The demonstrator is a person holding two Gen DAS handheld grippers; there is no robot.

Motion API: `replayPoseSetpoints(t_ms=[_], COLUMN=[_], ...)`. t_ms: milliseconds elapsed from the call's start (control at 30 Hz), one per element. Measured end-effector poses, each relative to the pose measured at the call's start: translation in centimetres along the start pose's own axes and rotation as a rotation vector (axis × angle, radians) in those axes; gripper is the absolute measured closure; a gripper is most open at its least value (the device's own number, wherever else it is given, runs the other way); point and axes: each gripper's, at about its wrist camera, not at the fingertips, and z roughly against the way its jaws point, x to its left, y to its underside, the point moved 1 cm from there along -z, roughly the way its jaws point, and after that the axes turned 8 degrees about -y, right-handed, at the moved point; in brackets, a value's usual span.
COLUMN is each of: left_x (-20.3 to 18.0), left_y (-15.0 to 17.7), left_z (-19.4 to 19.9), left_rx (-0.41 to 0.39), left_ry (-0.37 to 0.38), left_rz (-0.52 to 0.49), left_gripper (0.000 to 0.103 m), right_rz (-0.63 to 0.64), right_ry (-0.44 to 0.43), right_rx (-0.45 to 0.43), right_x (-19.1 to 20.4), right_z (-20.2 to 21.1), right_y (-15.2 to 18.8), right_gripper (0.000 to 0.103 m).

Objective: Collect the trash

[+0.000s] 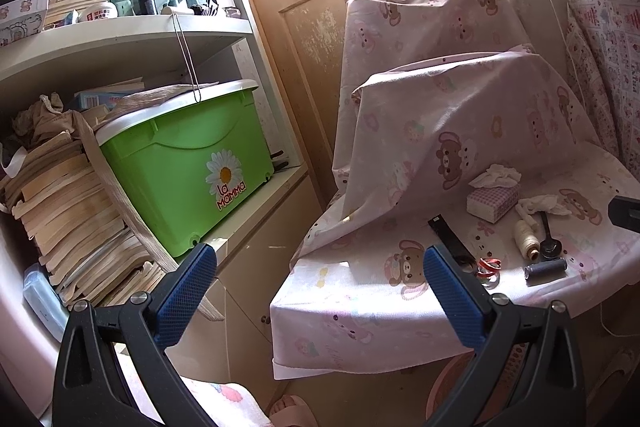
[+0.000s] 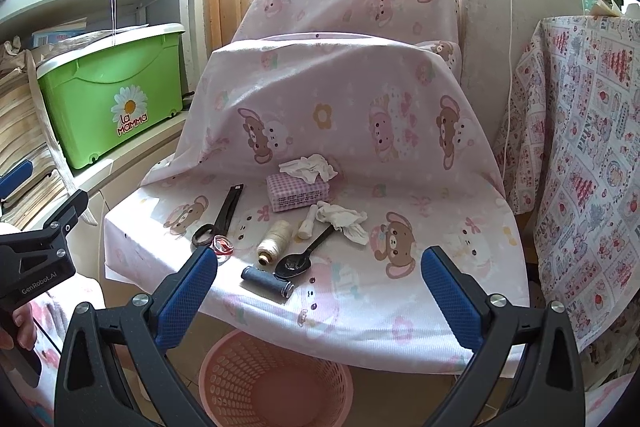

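Observation:
A crumpled white tissue lies on the pink cloth-covered surface, touching a black spoon. Another crumpled tissue sits on top of a pink checked tissue pack. A pink perforated waste basket stands on the floor below the front edge. My right gripper is open and empty, held in front of the surface above the basket. My left gripper is open and empty, off the surface's left corner; both tissues lie to its right.
On the cloth also lie black scissors, a cream thread spool, a dark blue spool, a small white tube and red rubber bands. A green storage box and book stacks fill shelves at left. A patterned draped table stands at right.

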Motion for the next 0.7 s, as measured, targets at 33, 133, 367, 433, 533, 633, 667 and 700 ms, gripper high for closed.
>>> replayPoseSetpoints(t_ms=[33,133,367,433,533,633,667,700], left_x=[-0.04,-0.04,-0.34,-0.38,-0.31,-0.21,-0.15,-0.12], left_y=[0.00,0.02,0.03,-0.01,0.02,0.02,0.00,0.01], left_z=[0.01,0.11,0.43,0.42,0.44,0.38,0.36,0.34], left_rx=[0.000,-0.002,-0.027,-0.023,-0.030,-0.020,-0.015,-0.006], left_ry=[0.001,0.001,-0.005,-0.003,-0.005,-0.013,-0.011,-0.009], left_rz=[-0.001,-0.013,-0.035,-0.036,-0.032,-0.043,-0.044,-0.045], left_gripper=[0.001,0.001,0.001,0.001,0.001,0.001,0.001,0.001], right_rz=[-0.002,-0.004,-0.002,-0.004,-0.009,-0.007,-0.007,-0.008], right_ry=[0.000,-0.001,0.000,0.000,-0.004,-0.003,-0.003,-0.003], right_rx=[0.001,0.003,0.006,0.010,0.013,0.013,0.013,0.013], right_x=[-0.04,-0.06,-0.02,-0.04,-0.06,-0.06,-0.06,-0.06], right_z=[0.00,-0.03,-0.08,-0.11,-0.21,-0.22,-0.22,-0.22], right_y=[0.00,0.03,0.07,0.12,0.14,0.16,0.16,0.16], right_gripper=[0.000,0.000,0.000,0.000,0.000,0.000,0.000,0.000])
